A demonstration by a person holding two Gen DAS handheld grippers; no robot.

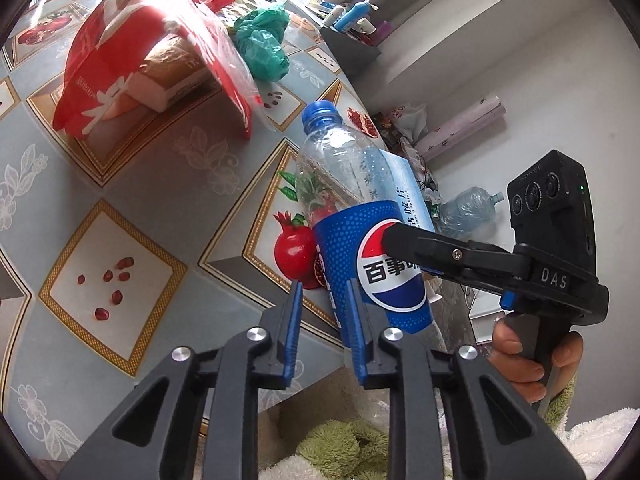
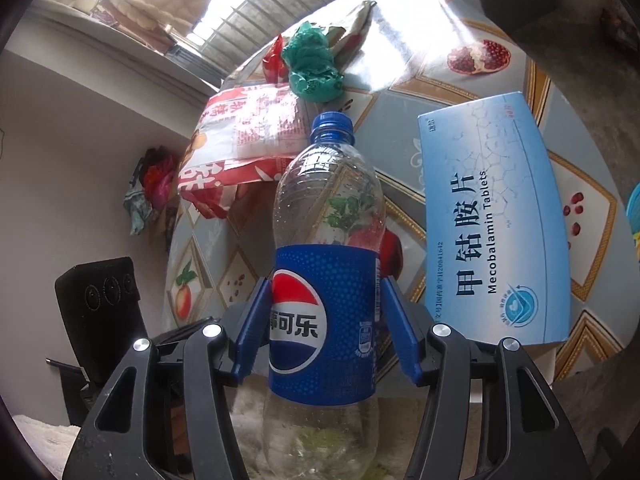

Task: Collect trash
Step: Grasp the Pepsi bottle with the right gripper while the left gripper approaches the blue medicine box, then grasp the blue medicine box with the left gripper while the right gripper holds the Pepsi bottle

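**Now: cola bottle in the right claw, off the table's edge**

Right gripper (image 2: 328, 285) is clamped on the clear plastic cola bottle with the blue label and blue cap (image 2: 324, 280). Both blue pads lie flat against the label, one on each side. The bottle is empty (only droplets inside) and stands upright in the right wrist view. Its base sits below the table's edge, over pale fluffy fabric.

From the left wrist view the same bottle (image 1: 352, 208) leans with its cap toward the table. The right gripper (image 1: 404, 252) reaches in from the right, a black fingertip on the logo. A hand (image 1: 520, 360) is wrapped around that gripper's handle.

Left gripper (image 1: 325, 292) has its jaws narrowly apart with nothing between them, only tablecloth showing through the gap. The bottle is just beyond its right pad. Whether the two touch, I cannot tell.

On the table with the pomegranate-print cloth (image 1: 160, 180):
- a red-and-white plastic snack bag (image 1: 120, 60), lying beyond the bottle;
- a crumpled green plastic bag (image 1: 262, 44), just beside the snack bag;
- a flat light-blue cardboard tablet box (image 2: 500, 220), near the edge, just right of the bottle in the right wrist view.

Down by the wall lies a crushed clear plastic bottle (image 1: 468, 208), well apart from the table things.
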